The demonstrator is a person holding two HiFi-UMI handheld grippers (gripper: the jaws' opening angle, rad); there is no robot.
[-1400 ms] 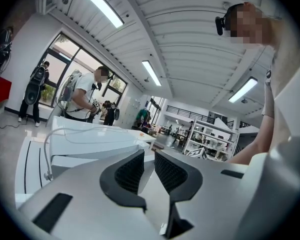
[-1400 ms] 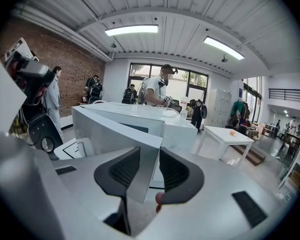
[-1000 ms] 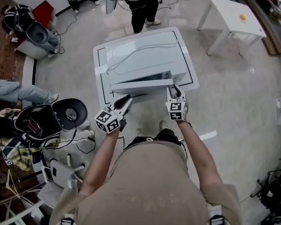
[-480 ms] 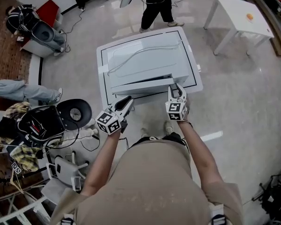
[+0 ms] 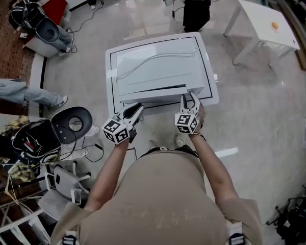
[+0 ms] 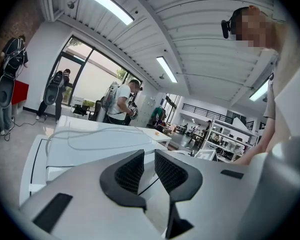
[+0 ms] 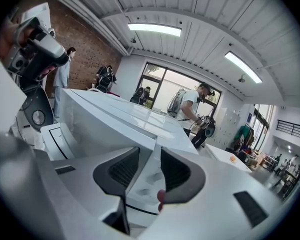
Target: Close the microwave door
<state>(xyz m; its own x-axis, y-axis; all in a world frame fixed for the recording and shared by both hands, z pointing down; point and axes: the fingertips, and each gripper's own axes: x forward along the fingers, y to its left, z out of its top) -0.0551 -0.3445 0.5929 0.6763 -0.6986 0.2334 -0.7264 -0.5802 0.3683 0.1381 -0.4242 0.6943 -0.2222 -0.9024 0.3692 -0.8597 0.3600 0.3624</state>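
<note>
I am holding my right gripper (image 5: 190,99) at the front right corner of the microwave (image 5: 158,60), its jaws standing a moderate way apart and clamping nothing. In the right gripper view the free edge of the door (image 5: 152,93) is lining up with the gap between them, though I cannot tell whether either pad is touching it. The door is lying almost flush with the front of the microwave, its right end just a little out. The microwave is sitting on a white table (image 5: 110,88) with a black line round its rim, and a pale cable (image 5: 145,65) is trailing across its top. My left gripper (image 5: 137,109) is hovering off the table's front edge, left of the door and apart from it, its jaws showing only a narrow gap with nothing between them. Beyond the table a person (image 5: 196,6) is standing, and a second table (image 5: 262,22) is carrying a small orange thing (image 5: 275,26).
</note>
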